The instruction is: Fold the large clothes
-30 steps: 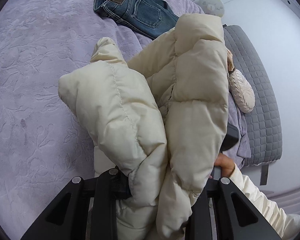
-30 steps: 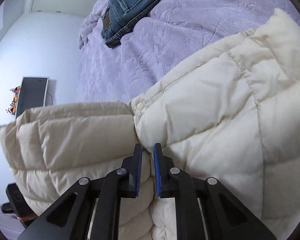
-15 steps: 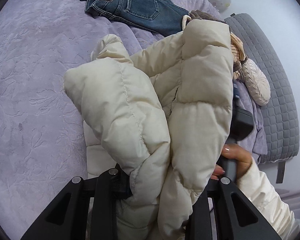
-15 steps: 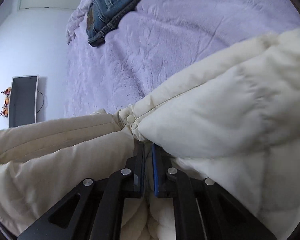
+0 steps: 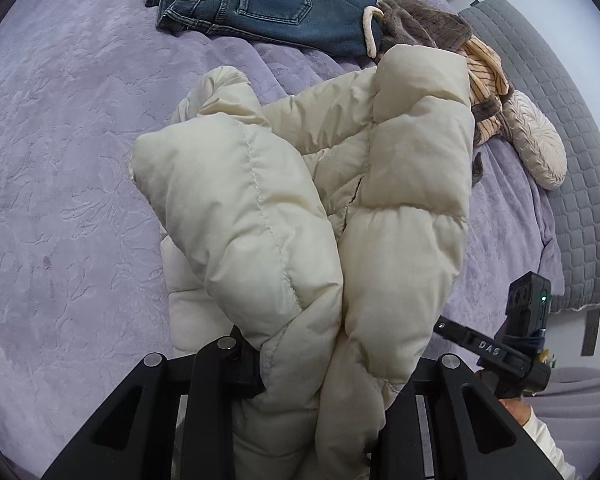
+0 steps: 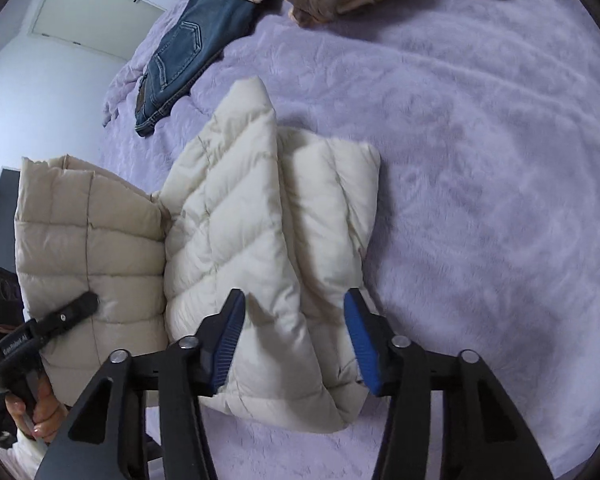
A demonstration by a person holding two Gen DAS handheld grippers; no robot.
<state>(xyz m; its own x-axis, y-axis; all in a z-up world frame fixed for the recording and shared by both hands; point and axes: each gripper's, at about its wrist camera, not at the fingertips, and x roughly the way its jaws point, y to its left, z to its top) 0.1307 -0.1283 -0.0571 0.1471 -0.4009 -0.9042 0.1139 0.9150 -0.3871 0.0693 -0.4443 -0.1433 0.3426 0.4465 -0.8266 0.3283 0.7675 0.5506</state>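
Note:
A cream puffer jacket (image 5: 300, 208) lies bunched on the purple bedspread (image 5: 60, 160). My left gripper (image 5: 300, 364) is shut on a thick fold of it; the fabric hides the fingertips. In the right wrist view the jacket (image 6: 268, 248) lies partly on the bed, its left part lifted by the left gripper (image 6: 76, 308). My right gripper (image 6: 296, 332) is open, its blue pads (image 6: 360, 340) on either side of a jacket fold, not clamping it. The right gripper also shows at the right of the left wrist view (image 5: 484, 344).
Blue jeans (image 5: 260, 4) lie at the far side of the bed. A brown and striped garment (image 5: 440, 36) and a cream cushion (image 5: 540, 148) lie at the right. A grey quilted mat (image 5: 572, 160) borders the bed's right edge. A dark screen (image 6: 0, 208) stands against the wall.
My right gripper has opened and let go of the jacket, and that part dropped onto the bed. The left gripper keeps its hold and has shifted a little toward the jeans.

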